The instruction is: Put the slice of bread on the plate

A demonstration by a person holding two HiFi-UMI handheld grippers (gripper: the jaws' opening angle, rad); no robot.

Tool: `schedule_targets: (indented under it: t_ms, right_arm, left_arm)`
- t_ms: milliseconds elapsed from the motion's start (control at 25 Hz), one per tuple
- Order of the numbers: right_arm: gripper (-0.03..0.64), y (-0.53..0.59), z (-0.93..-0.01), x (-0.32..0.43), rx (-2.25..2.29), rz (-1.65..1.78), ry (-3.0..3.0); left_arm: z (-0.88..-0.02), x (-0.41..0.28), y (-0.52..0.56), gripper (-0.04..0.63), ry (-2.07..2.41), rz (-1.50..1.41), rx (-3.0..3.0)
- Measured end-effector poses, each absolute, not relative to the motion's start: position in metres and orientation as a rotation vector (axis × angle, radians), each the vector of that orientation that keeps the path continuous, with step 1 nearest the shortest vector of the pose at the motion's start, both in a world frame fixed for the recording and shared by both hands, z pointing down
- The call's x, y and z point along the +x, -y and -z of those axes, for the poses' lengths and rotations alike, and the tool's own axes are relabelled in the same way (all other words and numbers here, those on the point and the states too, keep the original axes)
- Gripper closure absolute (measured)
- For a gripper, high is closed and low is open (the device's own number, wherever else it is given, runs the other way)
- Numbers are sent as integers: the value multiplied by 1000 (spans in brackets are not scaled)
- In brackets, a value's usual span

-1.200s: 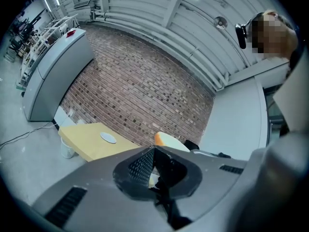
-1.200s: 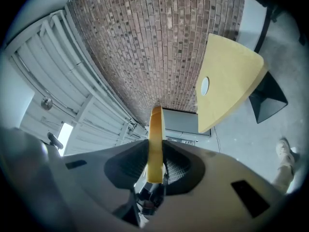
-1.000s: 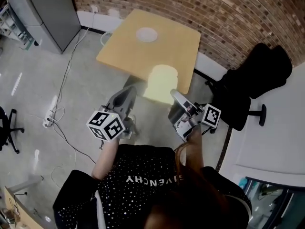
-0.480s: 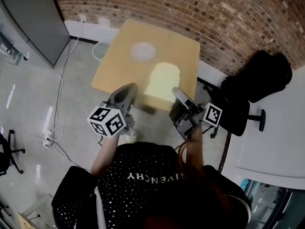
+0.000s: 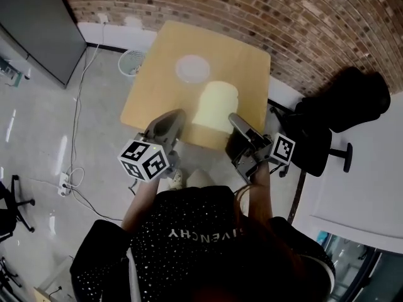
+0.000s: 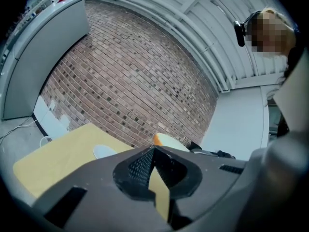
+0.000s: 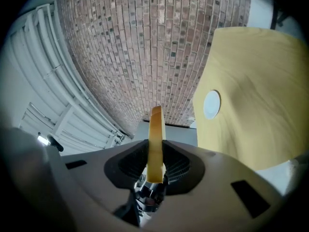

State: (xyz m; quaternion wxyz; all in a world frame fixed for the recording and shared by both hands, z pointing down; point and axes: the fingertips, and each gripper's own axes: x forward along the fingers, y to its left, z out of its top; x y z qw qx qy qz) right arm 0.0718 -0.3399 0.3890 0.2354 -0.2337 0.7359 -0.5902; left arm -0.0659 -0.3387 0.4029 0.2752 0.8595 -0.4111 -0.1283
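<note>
Pale yellow, with a darker crust, the slice of bread [image 5: 214, 107] hangs flat in the air at the centre of the head view, over the near edge of the wooden table [image 5: 245, 61]. It is carried between the two tools. The right claw [image 5: 234, 119] pinches its lower right edge; in the right gripper view the slice stands edge-on, with the ribbed pads pressed against both of its faces. The left claw [image 5: 175, 119] comes in at the lower left corner. In the left gripper view a strip of the same yellow crumb sits between its jaws, which look closed on it, though that grip is harder to read than the right one.

The white plate [image 5: 192, 68] lies bare on the table, above and a little left of the slice in the head view and well apart from it. A brick wall [image 5: 302, 17] fills the top of the frame.

The step in hand appears to be the carry: the bread is lifted and not yet over the plate. The next move calls for bringing both claws forward and slightly left together, keeping the slice level so it neither sags nor tears. Then both should lower until it rests on the plate and spread at the same moment.
</note>
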Motion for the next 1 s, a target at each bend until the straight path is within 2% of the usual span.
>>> schedule_targets:
  t_ms: [560, 1000]
  right_arm:
    - [520, 479, -406, 68, -660, 1676, -2117]
    - [520, 599, -494, 46, -719, 1896, -2077]
  left_arm:
    - [-436, -63, 441, 584, 1160, 339, 2231]
    - [-497, -80, 550, 584, 1267, 281, 2100]
